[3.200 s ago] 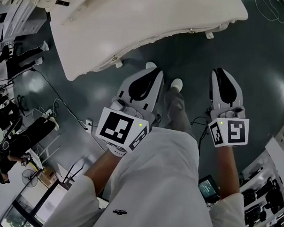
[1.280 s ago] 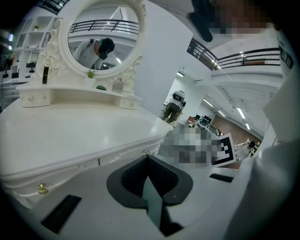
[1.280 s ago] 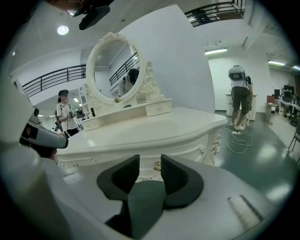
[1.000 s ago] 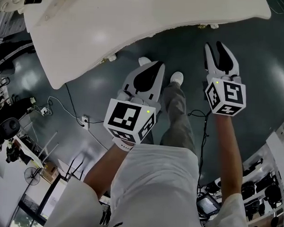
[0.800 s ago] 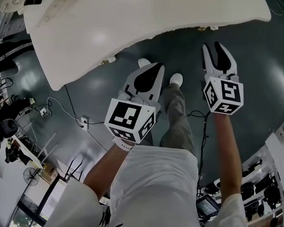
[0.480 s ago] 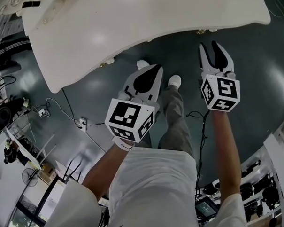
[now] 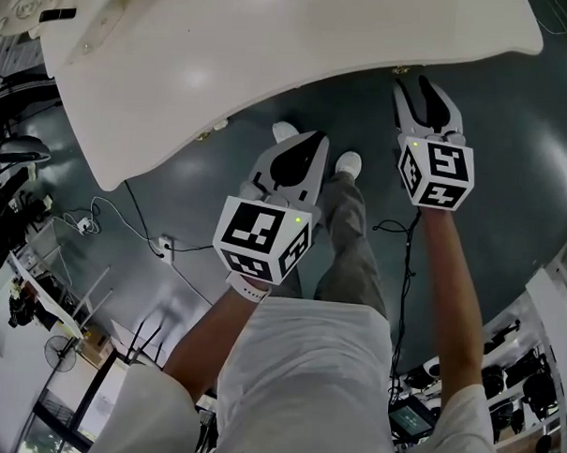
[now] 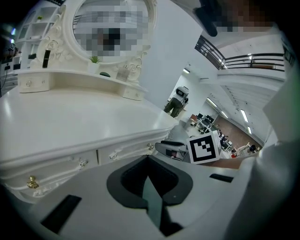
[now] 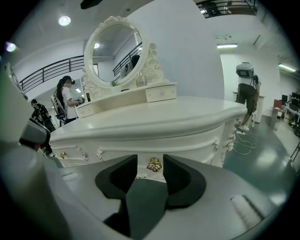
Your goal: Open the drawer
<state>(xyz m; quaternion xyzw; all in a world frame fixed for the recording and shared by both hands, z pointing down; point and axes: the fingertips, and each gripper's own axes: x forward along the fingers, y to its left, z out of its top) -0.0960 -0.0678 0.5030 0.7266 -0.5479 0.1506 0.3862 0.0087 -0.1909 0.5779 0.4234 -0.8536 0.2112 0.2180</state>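
The white dressing table (image 7: 272, 51) fills the top of the head view. In the right gripper view its drawer front (image 9: 192, 140) faces me, with a gold knob (image 9: 154, 164) on it. My right gripper (image 9: 150, 158) is open, and its jaws have just been opening. The knob shows in the gap between the fingertips, and the pads do not press on it. From above, the right gripper (image 7: 413, 86) reaches the table's front edge. My left gripper (image 7: 311, 138) hangs lower over the floor, shut and empty. The left gripper (image 8: 147, 161) faces the drawer fronts (image 8: 126, 151) from a distance.
An oval mirror (image 9: 117, 51) and small drawers (image 9: 161, 93) stand on the tabletop. A person with a headset (image 9: 246, 93) stands at the right, another person (image 9: 65, 101) at the left. Cables (image 7: 124, 223) lie on the dark floor. My shoes (image 7: 347, 163) are below the table edge.
The right gripper has moved up the head view to the table's front edge and its jaws have spread wider. The left gripper has hardly moved.
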